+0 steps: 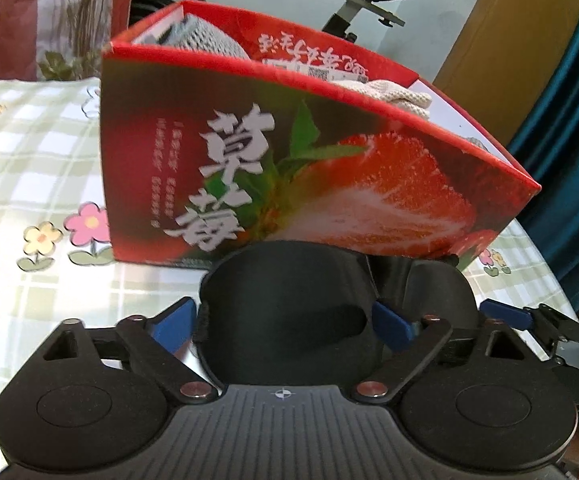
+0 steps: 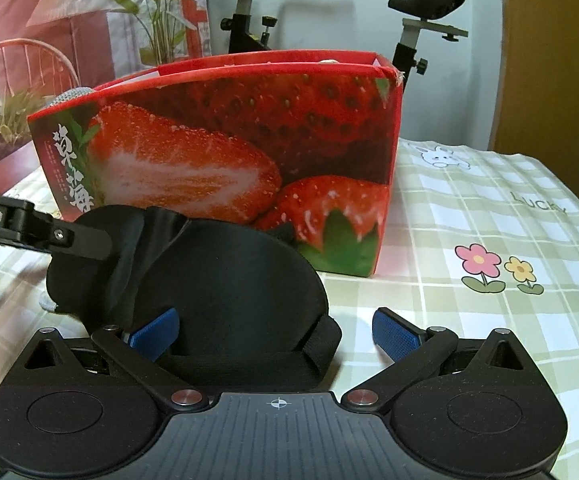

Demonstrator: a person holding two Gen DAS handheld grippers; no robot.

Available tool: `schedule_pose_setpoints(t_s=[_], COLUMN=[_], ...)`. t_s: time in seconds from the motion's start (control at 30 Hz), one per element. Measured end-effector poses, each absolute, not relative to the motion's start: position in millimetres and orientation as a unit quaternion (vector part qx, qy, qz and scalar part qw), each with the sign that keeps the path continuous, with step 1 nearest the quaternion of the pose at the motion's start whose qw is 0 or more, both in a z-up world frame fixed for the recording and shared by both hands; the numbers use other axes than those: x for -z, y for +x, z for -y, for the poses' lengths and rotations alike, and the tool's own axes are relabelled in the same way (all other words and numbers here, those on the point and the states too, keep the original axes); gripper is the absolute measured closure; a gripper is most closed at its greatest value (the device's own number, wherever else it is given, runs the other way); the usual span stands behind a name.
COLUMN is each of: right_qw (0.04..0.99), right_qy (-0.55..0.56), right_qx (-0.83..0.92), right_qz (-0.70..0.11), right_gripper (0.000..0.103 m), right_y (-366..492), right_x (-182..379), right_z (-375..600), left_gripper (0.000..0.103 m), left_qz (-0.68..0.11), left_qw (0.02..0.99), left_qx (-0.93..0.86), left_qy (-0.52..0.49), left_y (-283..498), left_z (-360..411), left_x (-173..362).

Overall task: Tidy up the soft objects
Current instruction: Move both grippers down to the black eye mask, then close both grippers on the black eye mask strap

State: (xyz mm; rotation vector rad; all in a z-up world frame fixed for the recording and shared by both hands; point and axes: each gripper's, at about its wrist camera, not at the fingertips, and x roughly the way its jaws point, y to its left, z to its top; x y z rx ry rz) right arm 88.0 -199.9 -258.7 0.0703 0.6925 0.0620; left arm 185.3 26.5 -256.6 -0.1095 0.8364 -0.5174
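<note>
A black sleep mask (image 1: 289, 304) lies on the checked tablecloth in front of a red strawberry box (image 1: 289, 152). My left gripper (image 1: 285, 324) is open, its blue pads on either side of the mask's left cup. My right gripper (image 2: 277, 332) is open too, with the mask (image 2: 225, 284) and its strap between the pads, nearer the left pad. The right gripper's blue pad shows in the left wrist view (image 1: 505, 314); the left gripper's finger (image 2: 49, 236) shows in the right wrist view. The box (image 2: 225, 148) holds a grey knit item (image 1: 209, 36) and a cream knit item (image 1: 393, 98).
The tablecloth (image 2: 489, 200) has flower and rabbit prints. An exercise bike (image 2: 421, 12) stands behind the table. A floral curtain (image 1: 49, 12) hangs at back left, a wooden door (image 1: 509, 40) and teal curtain (image 1: 577, 160) at right.
</note>
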Motion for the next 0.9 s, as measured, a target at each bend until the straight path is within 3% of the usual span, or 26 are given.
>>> schedule_pose_setpoints(t_s=[0.1,0.37,0.63,0.9], right_qw=[0.939,0.938,0.937,0.937], right_qy=[0.035,0.029,0.037,0.055], right_qx=[-0.03,-0.044,-0.055,-0.062], right_qz=[-0.339,-0.342,-0.343,-0.338], right_gripper=[0.0,0.0,0.0,0.0], right_y=[89,90,89,86], right_x=[259,260,260,258], right_z=[200,197,198,206], left_gripper=[0.022,0.067,0.079,0.08], left_qz=[-0.392,-0.379,-0.363,-0.393], left_qw=[0.884,0.888,0.895,0.89], left_qx=[0.25,0.252,0.25,0.216], left_qy=[-0.047,-0.061,-0.069,-0.082], left_y=[179,163,138,135], left_z=[-26,-41,-52,-69], left_x=[254,245,238,254])
